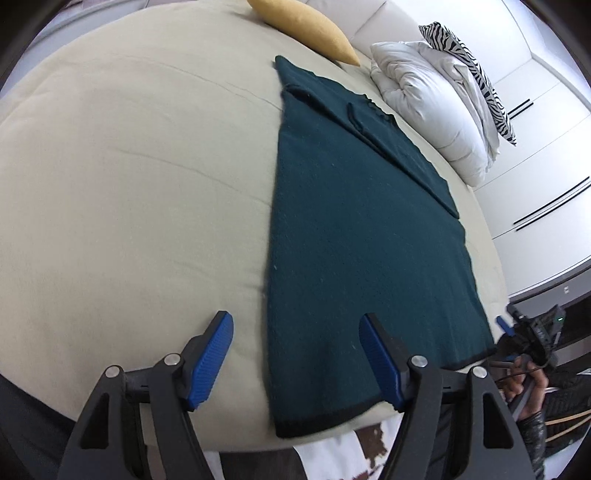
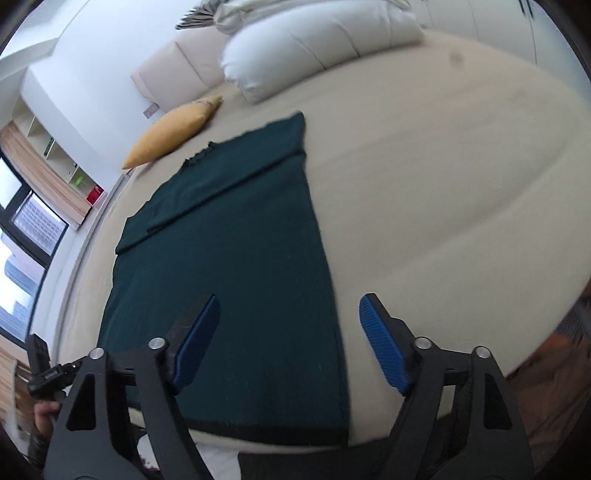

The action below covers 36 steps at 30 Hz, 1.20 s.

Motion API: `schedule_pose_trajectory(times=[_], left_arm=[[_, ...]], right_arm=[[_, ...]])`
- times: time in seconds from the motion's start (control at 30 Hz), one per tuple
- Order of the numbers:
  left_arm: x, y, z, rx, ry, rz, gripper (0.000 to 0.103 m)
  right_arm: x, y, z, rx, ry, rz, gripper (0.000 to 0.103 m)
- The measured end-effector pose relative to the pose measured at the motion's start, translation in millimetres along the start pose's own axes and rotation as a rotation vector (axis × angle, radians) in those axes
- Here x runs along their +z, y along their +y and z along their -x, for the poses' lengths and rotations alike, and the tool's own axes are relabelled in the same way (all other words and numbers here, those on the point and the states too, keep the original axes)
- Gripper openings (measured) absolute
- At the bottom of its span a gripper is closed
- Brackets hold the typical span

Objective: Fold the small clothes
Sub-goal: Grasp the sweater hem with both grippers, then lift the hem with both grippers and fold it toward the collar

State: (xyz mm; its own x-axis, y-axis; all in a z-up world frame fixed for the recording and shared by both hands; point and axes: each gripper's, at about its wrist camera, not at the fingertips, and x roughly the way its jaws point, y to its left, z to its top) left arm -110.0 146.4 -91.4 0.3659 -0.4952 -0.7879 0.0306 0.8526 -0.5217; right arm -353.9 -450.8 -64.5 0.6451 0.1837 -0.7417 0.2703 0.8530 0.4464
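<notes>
A dark teal knitted garment (image 1: 354, 236) with a black hem lies flat on the cream bed (image 1: 129, 184), its sides folded in over its body. It also shows in the right wrist view (image 2: 229, 258). My left gripper (image 1: 295, 325) is open and empty above the garment's near left edge. My right gripper (image 2: 288, 306) is open and empty above the garment's near right edge. Each gripper has one blue pad over the cloth and one over the bare bed. The right gripper also shows at the edge of the left wrist view (image 1: 532, 332).
A yellow cushion (image 1: 306, 26) lies beyond the garment's far end. A white duvet (image 1: 432, 103) and a zebra-print pillow (image 1: 469, 70) are piled at the head of the bed. White wardrobes (image 1: 546, 155) stand beside the bed. A window (image 2: 22, 229) is on the other side.
</notes>
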Motion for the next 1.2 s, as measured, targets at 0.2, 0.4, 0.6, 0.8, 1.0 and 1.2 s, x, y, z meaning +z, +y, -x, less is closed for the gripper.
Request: schedule_pose_trajectory(times=[0.2,0.4,0.6,0.8,1.0,1.2], left_arm=[[-15,4,-1,-0.032,0.071,0.034,0.062],[-18,4,-8,-0.052,0.105,0.068,0.025],[-20,3,-9,-0.059,0.109,0.068,0.009],[-19,-1,-6,-0.064,0.096,0.061,0.008],[-19,0,-3,-0.081,0.079,0.061,0.008],[-19,-4,2,-0.099,0.062,0.051,0.007]], right_arm=[[-22,-30,-1,0.031,0.086,-0.101,0.073],[-30,-38,3,0.066,0.12,-0.122,0.068],[-31,-39,2,0.053,0.147,-0.123,0.063],[-33,-37,3,0.049,0.191,-0.122,0.06],[-35,-37,6,0.045,0.226,-0.122,0.044],[-40,-37,7,0.049,0.249,-0.122,0.017]])
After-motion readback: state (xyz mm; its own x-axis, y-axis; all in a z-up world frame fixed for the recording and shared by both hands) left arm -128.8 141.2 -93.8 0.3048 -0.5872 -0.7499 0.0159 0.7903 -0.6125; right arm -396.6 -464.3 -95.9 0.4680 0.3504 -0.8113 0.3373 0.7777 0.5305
